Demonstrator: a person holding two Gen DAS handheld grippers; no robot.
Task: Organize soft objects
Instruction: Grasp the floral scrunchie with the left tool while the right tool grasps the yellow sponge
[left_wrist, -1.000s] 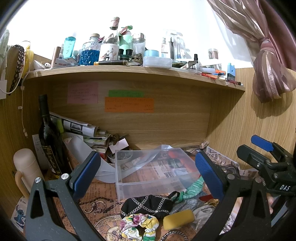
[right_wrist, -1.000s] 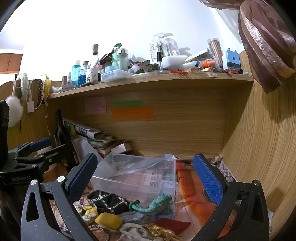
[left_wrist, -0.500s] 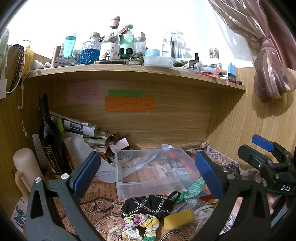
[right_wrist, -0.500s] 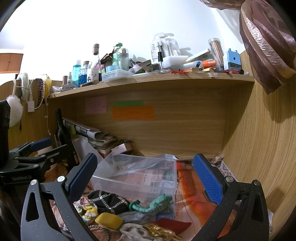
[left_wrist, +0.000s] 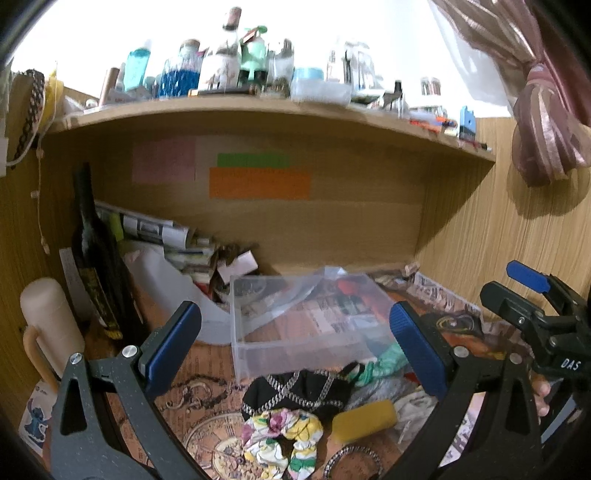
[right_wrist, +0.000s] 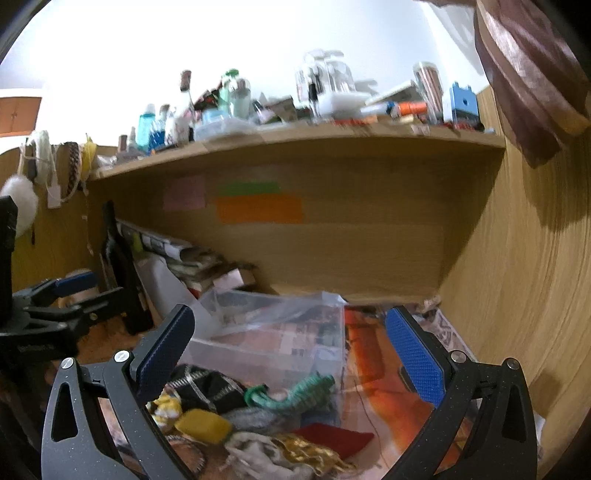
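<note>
A pile of soft things lies on the desk in front of a clear plastic bin (left_wrist: 306, 325): a black chain-patterned cloth (left_wrist: 295, 387), a floral scrunchie (left_wrist: 280, 439), a yellow sponge (left_wrist: 364, 419), a green scrunchie (left_wrist: 380, 367) and grey cloth. The right wrist view shows the bin (right_wrist: 277, 332), the yellow sponge (right_wrist: 201, 424), the green scrunchie (right_wrist: 295, 395), a red cloth (right_wrist: 332, 437) and gold fabric (right_wrist: 306, 454). My left gripper (left_wrist: 295, 343) is open and empty above the pile. My right gripper (right_wrist: 291, 354) is open and empty, and shows in the left wrist view (left_wrist: 532, 306).
A dark wine bottle (left_wrist: 96, 266), a cream flask (left_wrist: 51, 325) and stacked newspapers (left_wrist: 147, 229) stand at the back left. A crowded shelf (left_wrist: 258, 107) hangs overhead. A wooden wall (right_wrist: 524, 295) closes the right side. A curtain (left_wrist: 543, 122) hangs at upper right.
Both views have shifted slightly and are now blurred by motion. Both grippers stay open and the pile and bin lie as before.
</note>
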